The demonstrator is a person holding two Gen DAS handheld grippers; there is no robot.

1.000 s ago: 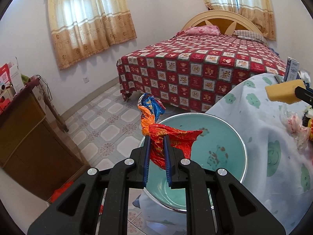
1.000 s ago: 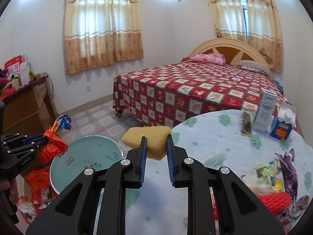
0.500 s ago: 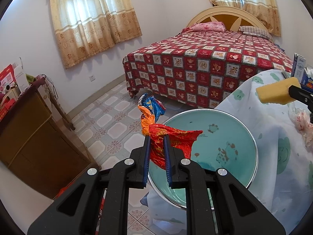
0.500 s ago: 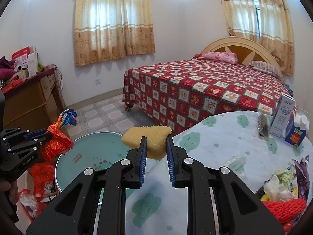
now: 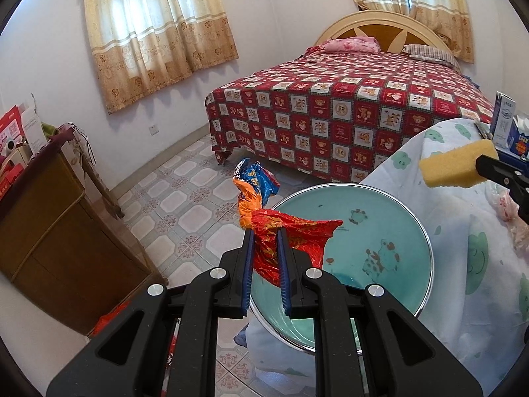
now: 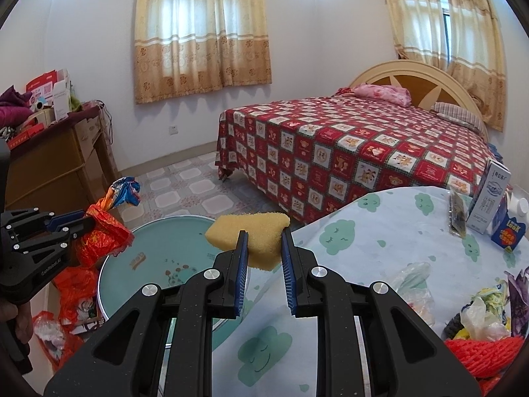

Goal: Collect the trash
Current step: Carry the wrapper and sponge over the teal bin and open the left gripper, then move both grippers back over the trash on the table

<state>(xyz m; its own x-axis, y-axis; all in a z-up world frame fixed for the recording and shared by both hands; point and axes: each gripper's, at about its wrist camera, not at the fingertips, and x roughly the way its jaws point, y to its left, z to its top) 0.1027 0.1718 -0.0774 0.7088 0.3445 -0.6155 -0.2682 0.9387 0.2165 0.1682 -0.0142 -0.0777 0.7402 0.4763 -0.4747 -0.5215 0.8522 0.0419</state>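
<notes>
While the left gripper (image 5: 265, 258) hangs over the near rim of a round teal basin (image 5: 380, 231), its jaws are pinched on a crumpled red, orange and blue snack wrapper (image 5: 271, 228), which sits right between the blue pads and sticks up and out past their tips. The right gripper (image 6: 263, 251) has its jaws clamped on one end of a yellow sponge (image 6: 251, 231), the rest of it jutting out to the left beyond the tips, above the edge of the bench (image 6: 347, 248) with its cloud-print cloth. More trash, plastic bags and a red net (image 6: 476, 354), lies on the bench at the right, well apart from both pairs of jaws
</notes>
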